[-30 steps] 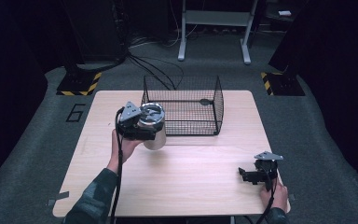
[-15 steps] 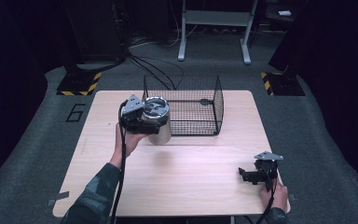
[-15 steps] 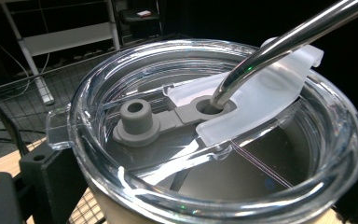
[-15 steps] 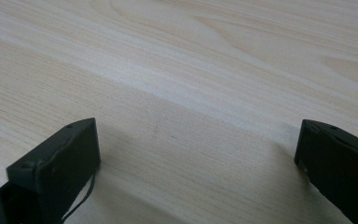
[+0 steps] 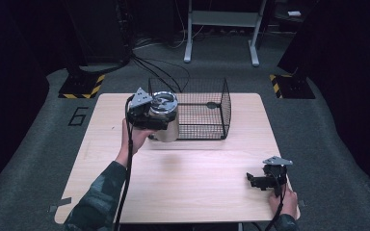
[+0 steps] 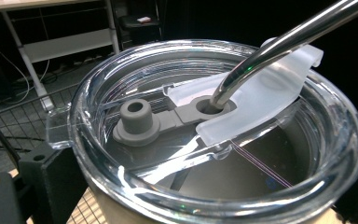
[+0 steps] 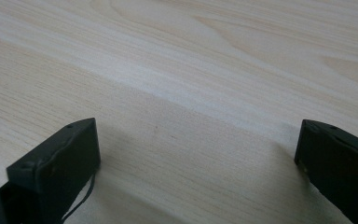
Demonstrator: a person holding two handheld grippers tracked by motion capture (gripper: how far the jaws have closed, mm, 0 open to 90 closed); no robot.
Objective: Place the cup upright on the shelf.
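A beige tumbler (image 5: 169,133) with a clear lid (image 6: 121,84) and a metal straw (image 6: 279,42) hangs above the table, and my left gripper (image 5: 160,121) is shut on it. In the high view it overlaps the near left corner of the black wire basket (image 5: 225,108). A black finger (image 6: 46,172) presses against the cup's side just under the lid's rim. My right gripper (image 5: 256,182) rests low at the table's front right, open, with bare wood (image 7: 191,70) between its jaws.
The wooden table (image 5: 183,187) carries the basket at its back middle, and the basket's open top faces up. A dark floor with cables, a white stand (image 5: 221,19) and striped bases (image 5: 82,89) lies behind the table.
My left gripper has carried the tumbler away from the person and slightly right, up to the basket's near left corner. The right gripper has stayed still.
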